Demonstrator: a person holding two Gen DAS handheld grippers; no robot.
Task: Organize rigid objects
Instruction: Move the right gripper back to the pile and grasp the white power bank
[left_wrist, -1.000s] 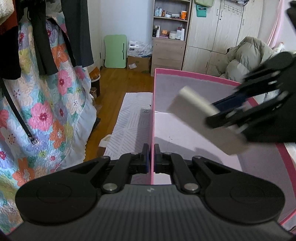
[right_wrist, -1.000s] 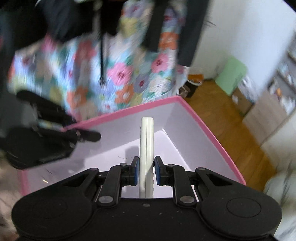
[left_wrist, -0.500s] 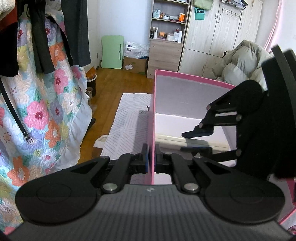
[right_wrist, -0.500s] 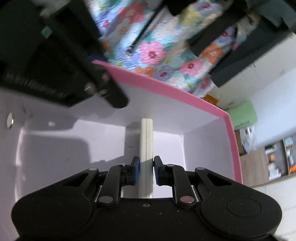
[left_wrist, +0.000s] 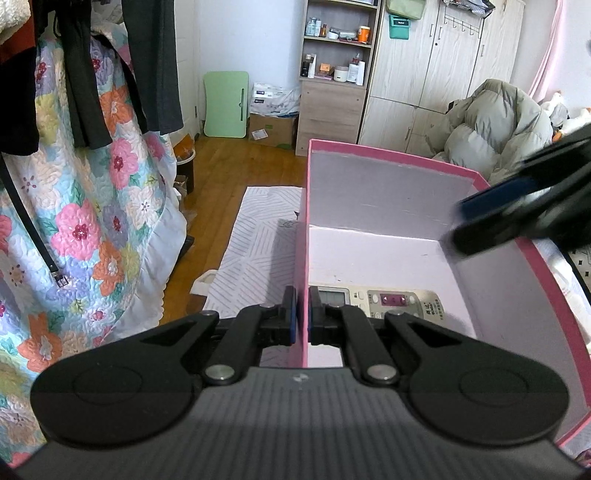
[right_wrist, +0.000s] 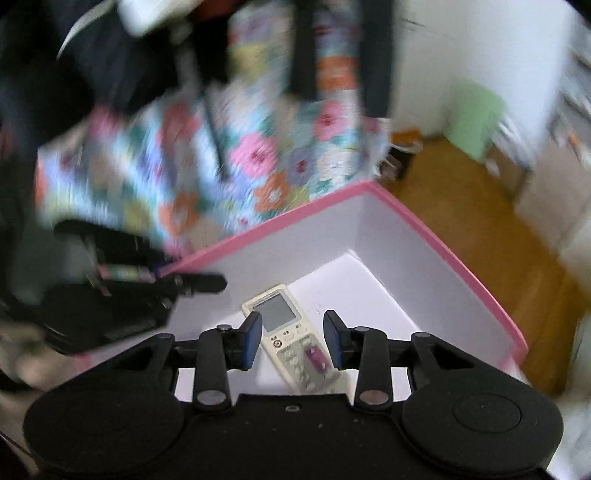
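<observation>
White remote control (right_wrist: 295, 343) lying flat inside pink box (left_wrist: 517, 254), left gripper (left_wrist: 301, 317) clamped on box wall, right gripper (right_wrist: 292, 339) released above; one item apparently stowed.

the box (left_wrist: 388, 184) looks like matt cardboard, pink outside, pale lilac within. the remote control (right_wrist: 295, 343) is smooth cream plastic with a grey glassy screen. the left claw (left_wrist: 302, 320) and right claw (right_wrist: 293, 341) are matt black plastic with blue pads. the floor (left_wrist: 221, 173) is glossy wood; the quilt (left_wrist: 85, 221) is stitched floral cloth.
</observation>
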